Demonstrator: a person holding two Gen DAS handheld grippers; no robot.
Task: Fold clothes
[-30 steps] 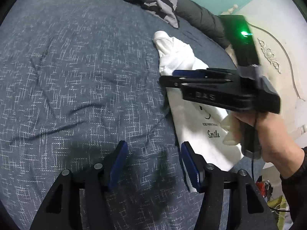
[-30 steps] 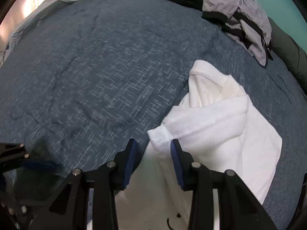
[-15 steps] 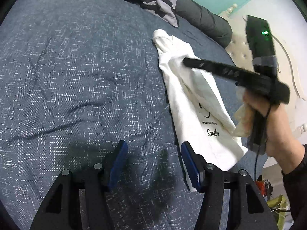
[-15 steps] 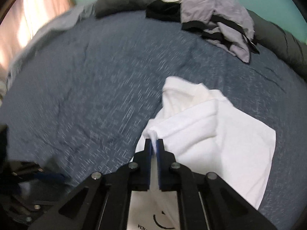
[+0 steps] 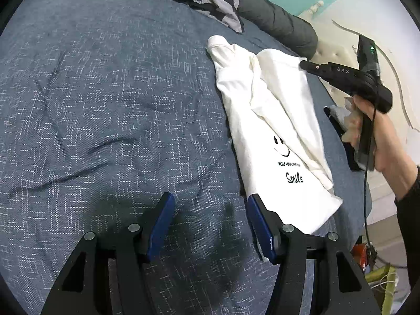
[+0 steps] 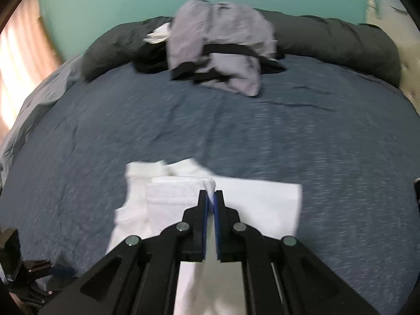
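Note:
A white T-shirt (image 5: 275, 120) with a smiley face and the word "Smile" lies partly folded on the blue bedspread (image 5: 105, 105). My right gripper (image 6: 210, 197) is shut on the shirt's sleeve cuff (image 6: 209, 183) and holds it over the shirt's body (image 6: 257, 204). In the left wrist view that gripper (image 5: 304, 65) hangs above the shirt's far right edge, gripped by a person's hand (image 5: 378, 141). My left gripper (image 5: 208, 220) stands open over the bedspread beside the shirt's hem, with nothing between its fingers.
A heap of grey and black clothes (image 6: 220, 44) lies at the far side of the bed against a long dark bolster (image 6: 336, 39). A cream upholstered headboard (image 5: 338, 52) stands to the right. The bed's right edge (image 5: 349, 183) runs close to the shirt.
My right gripper closed on the sleeve cuff, then carried it up and to the right across the shirt, rolling as it went. The left gripper stayed in place.

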